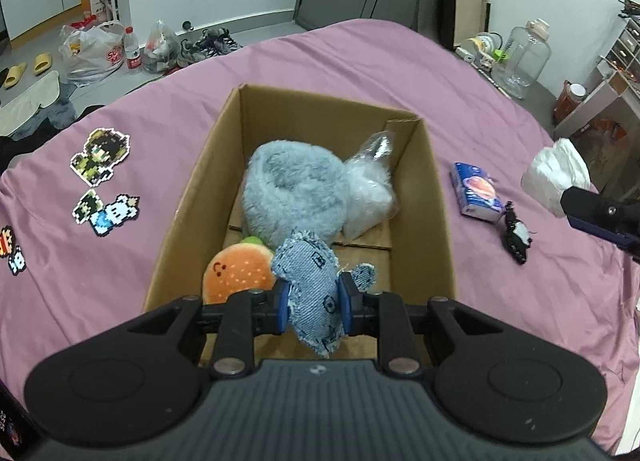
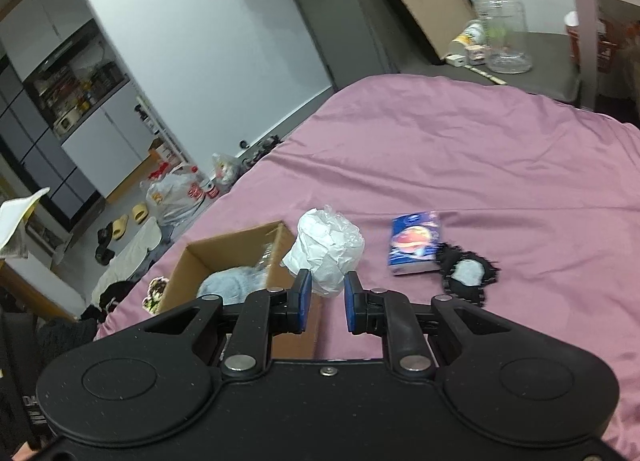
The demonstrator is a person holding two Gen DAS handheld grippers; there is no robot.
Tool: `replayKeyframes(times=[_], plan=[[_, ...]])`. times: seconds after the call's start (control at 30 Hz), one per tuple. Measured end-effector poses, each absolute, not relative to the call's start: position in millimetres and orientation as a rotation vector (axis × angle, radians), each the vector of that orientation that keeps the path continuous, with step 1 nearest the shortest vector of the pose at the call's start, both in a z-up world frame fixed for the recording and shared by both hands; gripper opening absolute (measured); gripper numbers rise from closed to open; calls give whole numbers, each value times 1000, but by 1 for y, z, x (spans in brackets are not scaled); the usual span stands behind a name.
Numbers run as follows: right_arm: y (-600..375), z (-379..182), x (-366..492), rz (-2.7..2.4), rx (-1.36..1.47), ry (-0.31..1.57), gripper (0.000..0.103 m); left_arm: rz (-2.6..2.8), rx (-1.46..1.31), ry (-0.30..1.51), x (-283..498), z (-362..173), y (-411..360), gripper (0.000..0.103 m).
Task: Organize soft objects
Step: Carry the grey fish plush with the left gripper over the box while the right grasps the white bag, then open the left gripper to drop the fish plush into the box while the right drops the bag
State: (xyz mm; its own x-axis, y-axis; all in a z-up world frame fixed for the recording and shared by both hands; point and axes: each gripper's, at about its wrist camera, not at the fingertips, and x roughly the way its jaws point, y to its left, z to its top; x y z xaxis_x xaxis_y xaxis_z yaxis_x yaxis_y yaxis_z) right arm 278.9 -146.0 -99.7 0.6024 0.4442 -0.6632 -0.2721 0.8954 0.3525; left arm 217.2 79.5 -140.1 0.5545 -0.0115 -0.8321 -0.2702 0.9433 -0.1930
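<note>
A denim toy (image 1: 310, 293) is clamped in the left gripper (image 1: 312, 303) above the near end of the cardboard box (image 1: 436, 197). A white wrapped bundle (image 2: 328, 249) is gripped by the right gripper (image 2: 325, 301), right of the box.

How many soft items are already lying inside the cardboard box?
3: a grey fluffy cushion mid-box, a clear stuffed bag beside it, a burger plush at the near end. Others may be hidden underneath.

denim toy (image 1: 316, 293): I see woven blue cloth, frayed edges
box (image 1: 192, 197): matt brown cardboard
round cushion (image 1: 292, 193): fluffy grey fur
white bundle (image 2: 328, 249): crinkled, partly glossy plastic
bed sheet (image 1: 340, 61): smooth pink cloth
</note>
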Motion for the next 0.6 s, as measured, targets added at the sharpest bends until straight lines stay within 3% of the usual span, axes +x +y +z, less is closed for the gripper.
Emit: replayKeyframes(times=[0.27,0.47,0.6], plan=[[-108,-103,278,483,169,854,17,147,-339,984,219,-147,90,25],[-92,-101,274,529,149,864,17,138,-359,983,221,-146,95,42],[-86,-103,273,573,162,882,18,153,-376,966,221,-140,100,45]])
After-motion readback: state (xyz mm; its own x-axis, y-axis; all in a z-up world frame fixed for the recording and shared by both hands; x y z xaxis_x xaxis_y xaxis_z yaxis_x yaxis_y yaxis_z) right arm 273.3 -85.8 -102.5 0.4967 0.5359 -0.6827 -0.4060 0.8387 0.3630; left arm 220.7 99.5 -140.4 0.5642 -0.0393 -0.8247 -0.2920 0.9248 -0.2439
